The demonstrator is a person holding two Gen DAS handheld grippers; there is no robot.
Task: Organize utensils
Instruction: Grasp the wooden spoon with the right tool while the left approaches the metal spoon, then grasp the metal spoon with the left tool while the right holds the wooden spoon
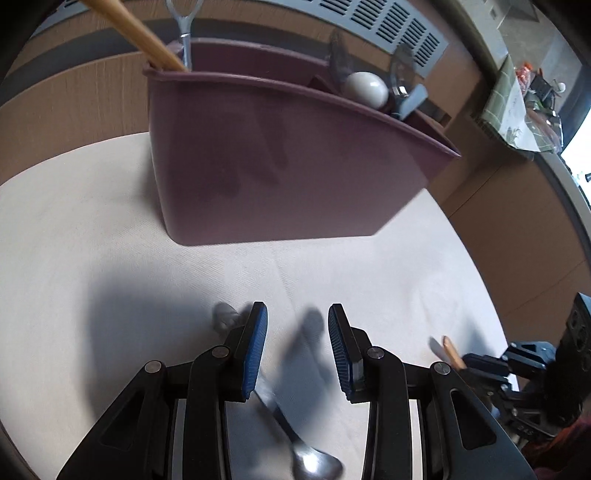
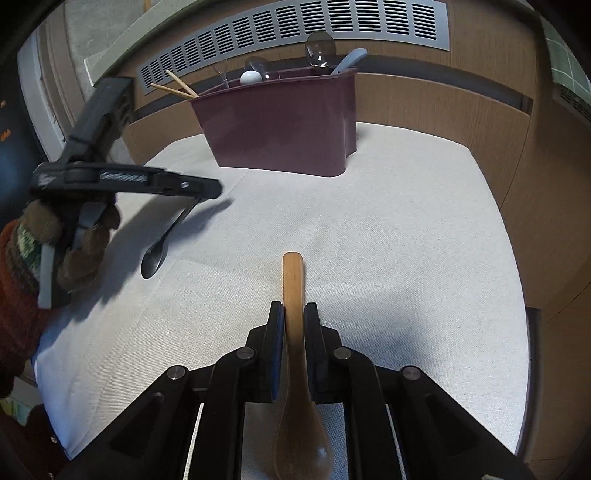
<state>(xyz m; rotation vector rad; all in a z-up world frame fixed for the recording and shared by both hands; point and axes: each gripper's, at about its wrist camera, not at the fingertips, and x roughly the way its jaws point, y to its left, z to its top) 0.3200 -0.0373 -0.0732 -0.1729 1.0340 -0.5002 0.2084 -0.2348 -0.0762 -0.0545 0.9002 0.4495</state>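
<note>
My right gripper is shut on the handle of a wooden spoon; the bowl sits back between the finger bases and the handle tip points at the maroon utensil caddy. My left gripper is open and low over the white cloth. A metal spoon lies on the cloth beneath it, and its handle runs under the left finger. In the right wrist view the left gripper hovers over the handle end of that metal spoon. The caddy stands just ahead of the left gripper.
The caddy holds wooden chopsticks, a white spoon, clear plastic spoons and a blue handle. A gloved hand holds the left gripper. A white cloth covers the table, and a wood panel with a vent grille stands behind.
</note>
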